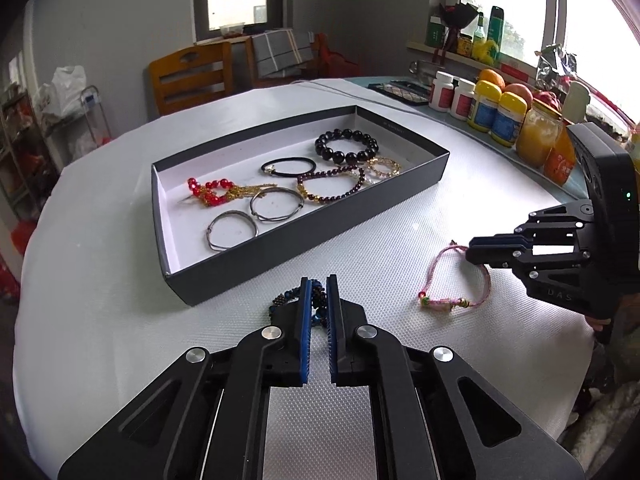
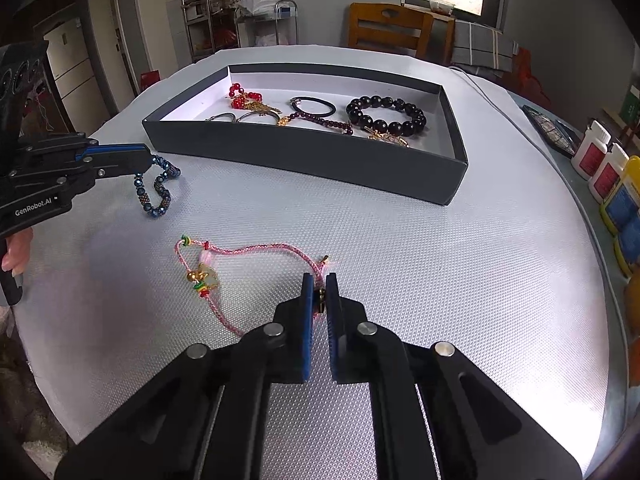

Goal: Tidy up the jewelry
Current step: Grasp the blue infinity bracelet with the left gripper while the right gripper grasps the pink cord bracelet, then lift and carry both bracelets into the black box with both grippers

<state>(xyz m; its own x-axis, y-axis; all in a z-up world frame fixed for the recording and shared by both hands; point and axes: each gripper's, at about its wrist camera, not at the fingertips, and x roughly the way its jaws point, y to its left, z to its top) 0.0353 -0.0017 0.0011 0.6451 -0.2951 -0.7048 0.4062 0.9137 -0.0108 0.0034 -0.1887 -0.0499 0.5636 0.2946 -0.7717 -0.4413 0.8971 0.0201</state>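
Observation:
A dark grey box (image 1: 304,236) (image 2: 304,152) with a white floor holds several bracelets: black beads (image 1: 346,145), a black cord (image 1: 289,168), dark red beads (image 1: 332,188), red and gold beads (image 1: 212,194), two metal bangles (image 1: 276,204). My left gripper (image 1: 319,284) (image 2: 148,160) is shut on a blue beaded bracelet (image 2: 158,190) in front of the box. My right gripper (image 2: 319,284) (image 1: 474,249) is shut on the end of a pink cord bracelet (image 2: 240,256) (image 1: 452,280) that lies on the white table.
Jars, bottles and fruit (image 1: 500,104) line the table's right edge by the window. Wooden chairs (image 1: 192,76) stand behind the table. A cable (image 2: 500,108) runs along the far right of the table. A metal rack (image 2: 240,16) stands at the wall.

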